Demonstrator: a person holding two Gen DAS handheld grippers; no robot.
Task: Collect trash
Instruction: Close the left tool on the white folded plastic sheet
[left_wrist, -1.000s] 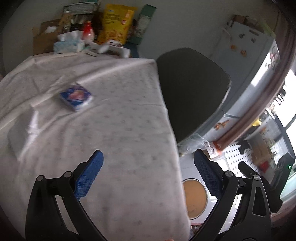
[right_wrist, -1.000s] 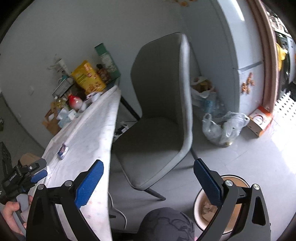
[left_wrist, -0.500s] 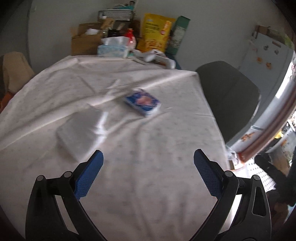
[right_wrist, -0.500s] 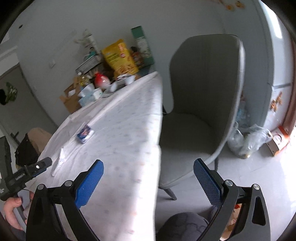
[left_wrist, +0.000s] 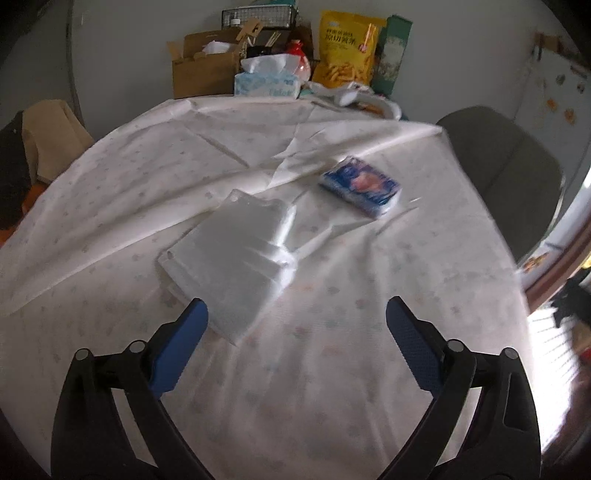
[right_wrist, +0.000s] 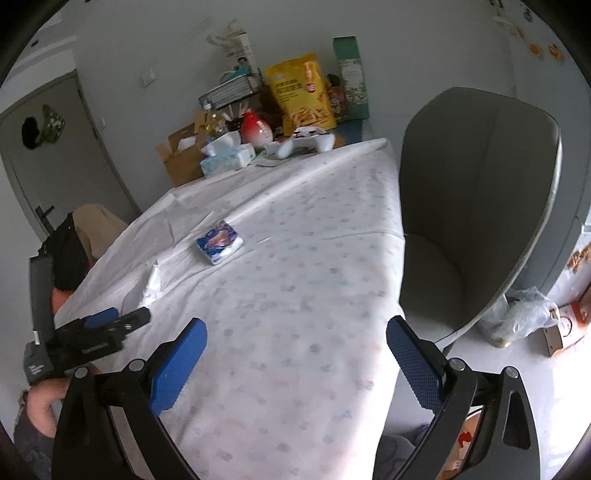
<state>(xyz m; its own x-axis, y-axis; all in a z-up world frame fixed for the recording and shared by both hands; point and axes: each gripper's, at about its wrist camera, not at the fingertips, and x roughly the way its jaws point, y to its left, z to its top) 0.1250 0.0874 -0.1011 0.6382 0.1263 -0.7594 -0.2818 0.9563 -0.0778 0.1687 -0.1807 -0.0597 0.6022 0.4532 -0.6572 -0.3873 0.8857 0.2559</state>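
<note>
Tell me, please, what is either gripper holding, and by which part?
Nothing: the left gripper and right gripper are both open and empty.

Soft daylight, right-edge glare, fisheye warp, slight blur

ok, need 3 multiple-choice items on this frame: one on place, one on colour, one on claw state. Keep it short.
1. Where does the blue tissue pack lie relative to the clear plastic bag in the left wrist view?
A. beyond it, to the right
B. under it
C. on the chair

2. What colour is the snack bag at the table's far end?
A. red
B. yellow
C. black

3. How is the left claw?
A. shut on the bag
B. shut on nothing
C. open, holding nothing

Answers: 1 A, the pack sits farther up the tablecloth, apart from the bag. 2 B, it is yellow with fries printed on it. 3 C, its blue pads are spread wide over bare cloth.
</note>
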